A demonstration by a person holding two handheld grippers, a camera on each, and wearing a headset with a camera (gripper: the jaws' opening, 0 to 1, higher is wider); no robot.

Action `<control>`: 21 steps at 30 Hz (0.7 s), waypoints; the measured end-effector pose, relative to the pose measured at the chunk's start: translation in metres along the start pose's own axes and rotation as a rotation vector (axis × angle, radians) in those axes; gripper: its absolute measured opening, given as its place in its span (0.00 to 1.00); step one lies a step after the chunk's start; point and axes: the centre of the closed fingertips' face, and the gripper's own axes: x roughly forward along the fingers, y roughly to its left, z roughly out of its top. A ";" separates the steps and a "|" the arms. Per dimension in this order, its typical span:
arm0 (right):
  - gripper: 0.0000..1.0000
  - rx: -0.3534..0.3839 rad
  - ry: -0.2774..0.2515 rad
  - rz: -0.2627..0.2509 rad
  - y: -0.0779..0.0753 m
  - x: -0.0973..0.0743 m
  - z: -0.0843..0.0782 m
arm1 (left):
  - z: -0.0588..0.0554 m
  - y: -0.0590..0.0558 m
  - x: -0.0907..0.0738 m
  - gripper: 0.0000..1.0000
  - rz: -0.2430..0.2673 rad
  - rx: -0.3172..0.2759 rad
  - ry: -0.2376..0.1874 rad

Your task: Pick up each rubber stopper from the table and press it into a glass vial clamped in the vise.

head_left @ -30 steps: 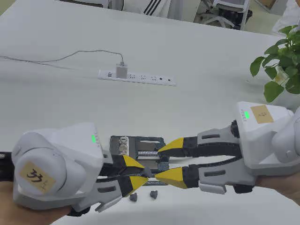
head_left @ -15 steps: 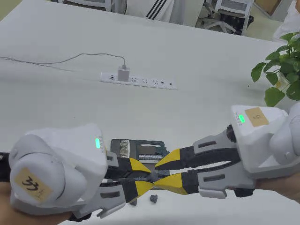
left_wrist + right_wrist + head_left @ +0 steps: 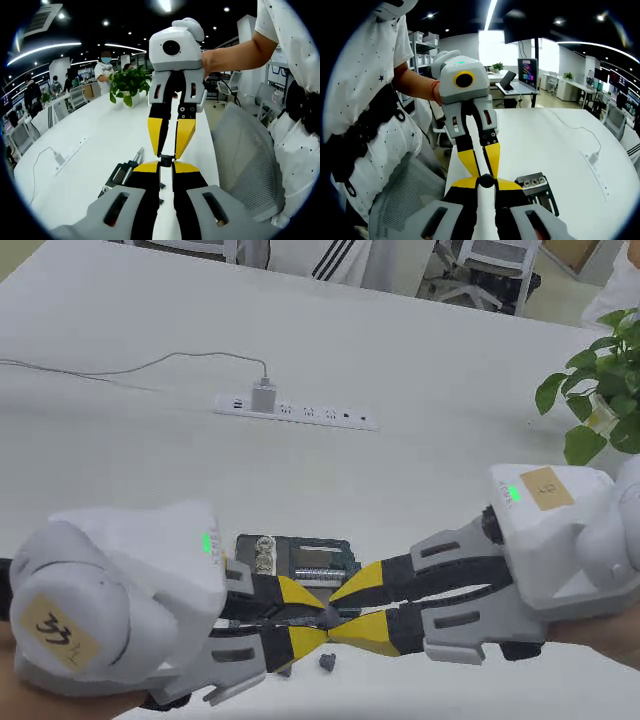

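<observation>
left gripper (image 3: 318, 615) and right gripper (image 3: 340, 615) fingers were shut on one rubber stopper (image 3: 486, 181); seemingly light, squashy, best pinched sidewise

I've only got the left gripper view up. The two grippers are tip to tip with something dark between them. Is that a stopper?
Observer: Yes. The right gripper view shows a small round dark rubber stopper pinched where the left gripper and the right gripper meet.
Operator: Any more stoppers on the table?
Observer: In the head view a loose dark stopper lies on the white table just below the tips, and a second stopper peeks out beside the left gripper.
Operator: Where are the vials?
Observer: The clear glass vials sit at the left end of the black metal vise in the head view, beyond the grippers.
</observation>
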 end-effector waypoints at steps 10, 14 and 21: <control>0.07 -0.014 0.009 0.023 0.003 0.000 0.000 | 0.000 -0.003 -0.001 0.05 -0.025 0.005 -0.002; 0.07 -0.015 0.007 0.026 0.004 0.000 0.000 | -0.001 -0.003 -0.001 0.05 -0.030 0.004 0.000; 0.06 -0.012 0.016 0.041 0.006 0.002 -0.002 | -0.003 -0.006 -0.001 0.05 -0.045 0.007 0.000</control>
